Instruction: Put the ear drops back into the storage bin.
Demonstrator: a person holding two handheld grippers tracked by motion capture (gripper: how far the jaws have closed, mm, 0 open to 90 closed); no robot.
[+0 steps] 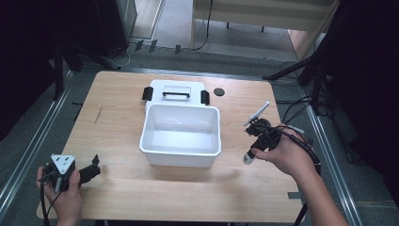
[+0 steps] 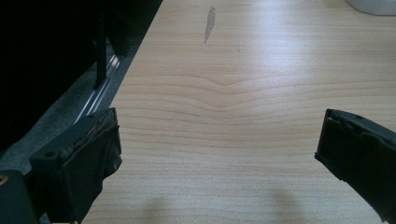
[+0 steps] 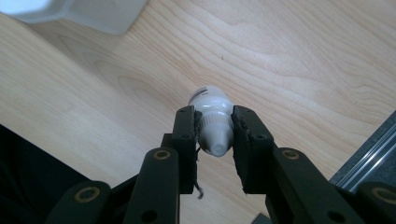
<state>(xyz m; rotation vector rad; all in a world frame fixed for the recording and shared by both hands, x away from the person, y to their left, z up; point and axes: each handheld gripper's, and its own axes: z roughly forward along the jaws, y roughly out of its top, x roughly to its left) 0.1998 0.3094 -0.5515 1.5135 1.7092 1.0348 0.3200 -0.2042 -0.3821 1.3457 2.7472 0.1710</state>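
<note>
Right gripper [image 1: 254, 140]: my jaws are clamped on a small white bottle [image 3: 213, 122], pinching it near its narrow end.
Bottle position: held just above the desk [image 1: 141, 188], near its right edge, right of the white bin [image 1: 180, 150].
Bottle axis: it lies along the line of my jaws, slanting down toward the desk's front edge in the high view.
Bin direction: the open bin sits to the left of the bottle, near the desk's middle; its lid [image 1: 176, 92] lies behind it toward the far edge.
Nearer hand: my right hand [image 1: 287, 153] is nearer the bin, so I judge it will carry the bottle there.
Left gripper [image 1: 87, 172]: jaws spread wide, holding nothing, low at the front left corner.
Left hand [image 1: 66, 197]: at the desk's front edge, well apart from the bin.
</note>
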